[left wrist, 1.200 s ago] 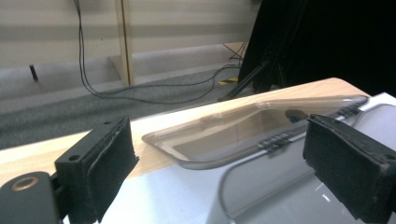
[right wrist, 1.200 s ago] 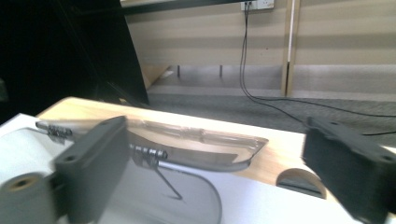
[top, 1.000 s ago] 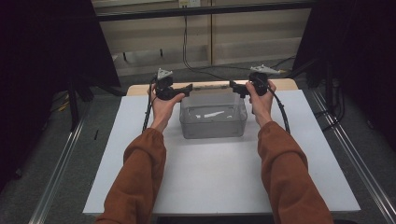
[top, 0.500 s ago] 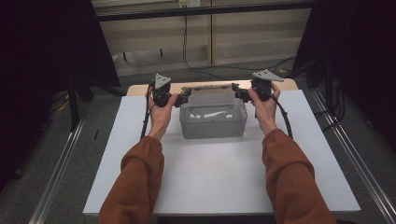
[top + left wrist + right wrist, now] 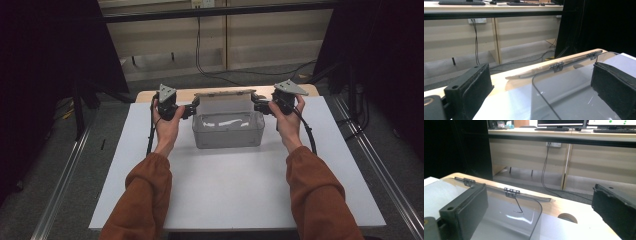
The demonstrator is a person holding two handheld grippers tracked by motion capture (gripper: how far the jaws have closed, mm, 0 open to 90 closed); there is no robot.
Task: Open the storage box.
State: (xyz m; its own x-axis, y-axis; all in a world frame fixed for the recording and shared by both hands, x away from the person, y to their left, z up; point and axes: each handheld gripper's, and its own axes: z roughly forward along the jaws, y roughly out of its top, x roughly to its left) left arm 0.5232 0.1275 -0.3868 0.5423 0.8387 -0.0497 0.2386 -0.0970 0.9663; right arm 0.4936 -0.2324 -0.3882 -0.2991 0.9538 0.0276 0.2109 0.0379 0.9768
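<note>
A person in rust-orange sleeves stands at the white surface (image 5: 235,195) with a gripper in each hand, one at either end of a clear plastic box (image 5: 228,131) set toward the far edge; the box's hinged lid (image 5: 224,102) stands raised, tipped back along its far side, so the opening looks done or very nearly so; what is left, by my reckoning, is to let the lid settle and draw both hands away.

The left gripper (image 5: 192,107) sits at the box's left end with its jaws wide, the clear rim (image 5: 541,82) running up between them with daylight on both sides; the right gripper (image 5: 257,102) mirrors it at the right end, jaws also wide, the box's rounded corner (image 5: 537,206) between them and untouched; neither appears to pinch anything.

From overhead the jaw tips are small and dark against the box ends, so contact there is hard to judge; the pale streaks inside the box may be glare or contents, I cannot tell which; the hinges (image 5: 511,191) show as small dark clips; whether the lid rests on a stop or balances freely is hidden.
</note>
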